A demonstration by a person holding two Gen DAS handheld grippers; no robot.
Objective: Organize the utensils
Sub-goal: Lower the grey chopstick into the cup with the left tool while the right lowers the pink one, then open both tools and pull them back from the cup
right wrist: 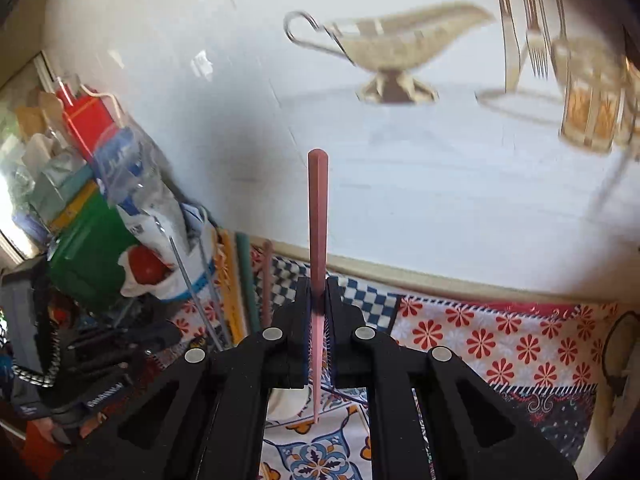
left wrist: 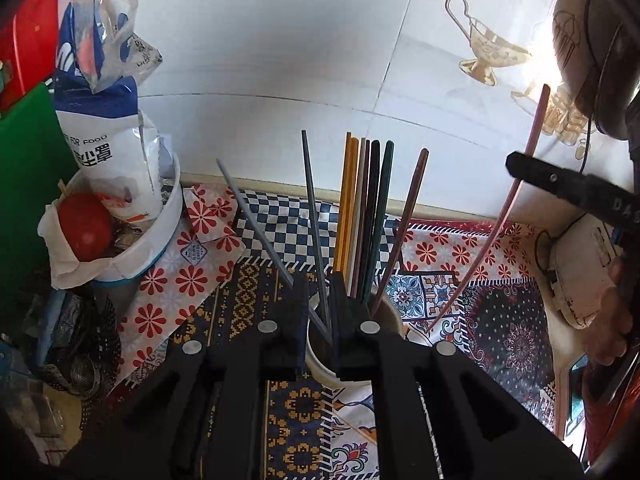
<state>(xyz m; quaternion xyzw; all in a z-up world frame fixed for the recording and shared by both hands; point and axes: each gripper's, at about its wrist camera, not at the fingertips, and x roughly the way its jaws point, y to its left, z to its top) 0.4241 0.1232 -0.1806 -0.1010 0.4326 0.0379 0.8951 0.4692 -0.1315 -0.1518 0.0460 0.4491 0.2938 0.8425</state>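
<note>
A white cup [left wrist: 320, 364] stands on the patterned cloth and holds several chopsticks: grey, orange, cream, dark green and pink [left wrist: 372, 216]. My left gripper [left wrist: 320, 284] is shut on a grey chopstick [left wrist: 314, 216] that stands in the cup. My right gripper [right wrist: 319, 294] is shut on a pink chopstick [right wrist: 318, 216], held upright above the cloth. In the left wrist view this pink chopstick [left wrist: 516, 200] and the right gripper's finger [left wrist: 560, 184] are to the right of the cup. The cup's chopsticks show blurred at the left of the right wrist view [right wrist: 244, 280].
A white bowl [left wrist: 160, 240] with a red ball [left wrist: 86, 226] and a blue-white bag [left wrist: 108, 120] stands at the left, beside a green board [left wrist: 24, 200]. A white tiled wall [left wrist: 280, 40] stands behind. A white device [left wrist: 580, 272] lies at the right.
</note>
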